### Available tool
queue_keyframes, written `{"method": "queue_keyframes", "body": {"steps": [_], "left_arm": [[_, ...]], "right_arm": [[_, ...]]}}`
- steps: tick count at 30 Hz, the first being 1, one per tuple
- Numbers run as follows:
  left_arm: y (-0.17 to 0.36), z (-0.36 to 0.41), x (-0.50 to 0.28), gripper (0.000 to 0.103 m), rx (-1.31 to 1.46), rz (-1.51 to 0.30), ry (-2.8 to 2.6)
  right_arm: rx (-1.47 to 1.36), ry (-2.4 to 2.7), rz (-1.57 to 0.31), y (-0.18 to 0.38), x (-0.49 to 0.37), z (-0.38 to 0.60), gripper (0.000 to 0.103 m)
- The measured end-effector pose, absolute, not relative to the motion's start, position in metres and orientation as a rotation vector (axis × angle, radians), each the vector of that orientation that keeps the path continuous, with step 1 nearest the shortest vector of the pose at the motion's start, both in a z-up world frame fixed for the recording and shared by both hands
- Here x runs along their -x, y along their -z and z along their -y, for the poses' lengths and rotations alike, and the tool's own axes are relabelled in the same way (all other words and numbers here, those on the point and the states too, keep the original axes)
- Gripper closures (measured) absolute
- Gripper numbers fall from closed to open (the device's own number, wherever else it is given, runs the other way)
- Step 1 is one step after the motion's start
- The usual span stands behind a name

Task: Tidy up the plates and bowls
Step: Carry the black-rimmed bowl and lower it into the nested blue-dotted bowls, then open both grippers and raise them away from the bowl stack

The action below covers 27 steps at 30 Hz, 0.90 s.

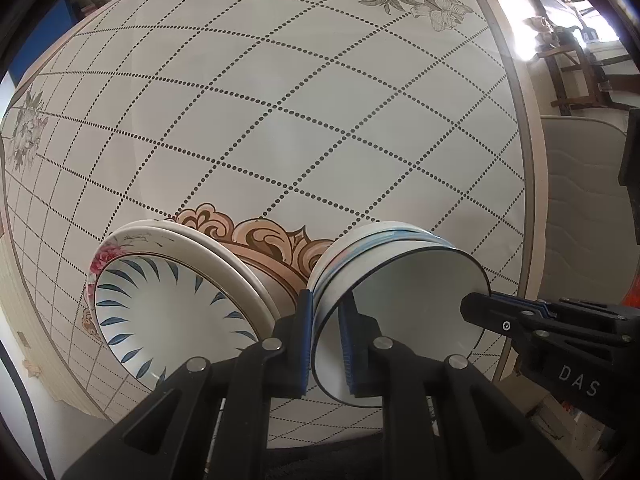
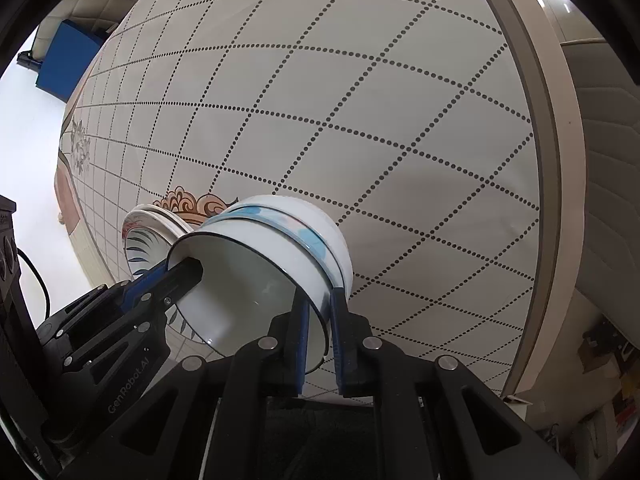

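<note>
With both grippers, left (image 1: 326, 340) & right (image 2: 320, 336), clamped on the top bowl (image 1: 400, 312) rim, nesting looks done. Next: let go w/o tipping the stack beside the plates (image 1: 168, 300).

From my left wrist view, the stacked plates (image 1: 168, 300) are cut off at lower centre by my own gripper body. The lower bowls (image 2: 320, 232) show only their rims. Clutter at the upper right (image 1: 568, 52) is too glared to identify.
</note>
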State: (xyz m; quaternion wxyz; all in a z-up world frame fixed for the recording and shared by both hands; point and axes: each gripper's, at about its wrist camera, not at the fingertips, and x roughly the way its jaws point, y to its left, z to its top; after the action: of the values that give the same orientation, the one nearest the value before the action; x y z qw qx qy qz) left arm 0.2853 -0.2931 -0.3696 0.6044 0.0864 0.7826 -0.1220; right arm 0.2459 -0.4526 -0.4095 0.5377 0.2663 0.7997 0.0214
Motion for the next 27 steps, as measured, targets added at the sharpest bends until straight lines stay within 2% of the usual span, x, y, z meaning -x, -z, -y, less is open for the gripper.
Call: {"method": "queue_keyframes", "body": {"steps": [13,14,15,17,19,21,22,23,24,25,27], "left_arm": [[0.35,0.286,-0.28,0.087,-0.229,-1.759,0.267],[0.347,0.286,-0.28,0.084,-0.237,-1.745,0.265],[0.344,0.285,-0.279,0.079,-0.24,-1.731,0.264],[0.335,0.28,-0.278,0.073,-0.223,-1.697,0.274],[0.325,0.274,-0.276,0.068,-0.208,-1.659,0.272],[0.315,0.267,-0.272,0.062,-0.191,-1.619,0.261],[0.312,0.265,-0.268,0.06,-0.186,-1.603,0.256],[0.309,0.262,-0.265,0.051,-0.181,-1.592,0.253],[0.306,0.259,-0.261,0.037,-0.18,-1.583,0.244],[0.301,0.258,-0.257,0.032,-0.188,-1.566,0.235],[0.292,0.255,-0.247,0.03,-0.205,-1.521,0.212]], "right_arm": [[-0.588,-0.056,-1.885,0.397,-0.244,0.451,0.09],[-0.575,-0.054,-1.878,0.394,-0.244,0.451,0.09],[-0.556,-0.055,-1.866,0.39,-0.244,0.451,0.085],[-0.516,-0.055,-1.833,0.38,-0.242,0.451,0.067],[-0.489,-0.057,-1.793,0.369,-0.24,0.451,0.03],[-0.467,-0.067,-1.759,0.359,-0.235,0.451,0.012],[-0.454,-0.069,-1.744,0.353,-0.232,0.451,0.01],[-0.435,-0.066,-1.727,0.348,-0.228,0.451,0.01],[-0.413,-0.058,-1.71,0.342,-0.223,0.451,0.01],[-0.389,-0.049,-1.688,0.336,-0.218,0.45,0.009],[-0.356,-0.036,-1.642,0.324,-0.207,0.448,0.009]]}}
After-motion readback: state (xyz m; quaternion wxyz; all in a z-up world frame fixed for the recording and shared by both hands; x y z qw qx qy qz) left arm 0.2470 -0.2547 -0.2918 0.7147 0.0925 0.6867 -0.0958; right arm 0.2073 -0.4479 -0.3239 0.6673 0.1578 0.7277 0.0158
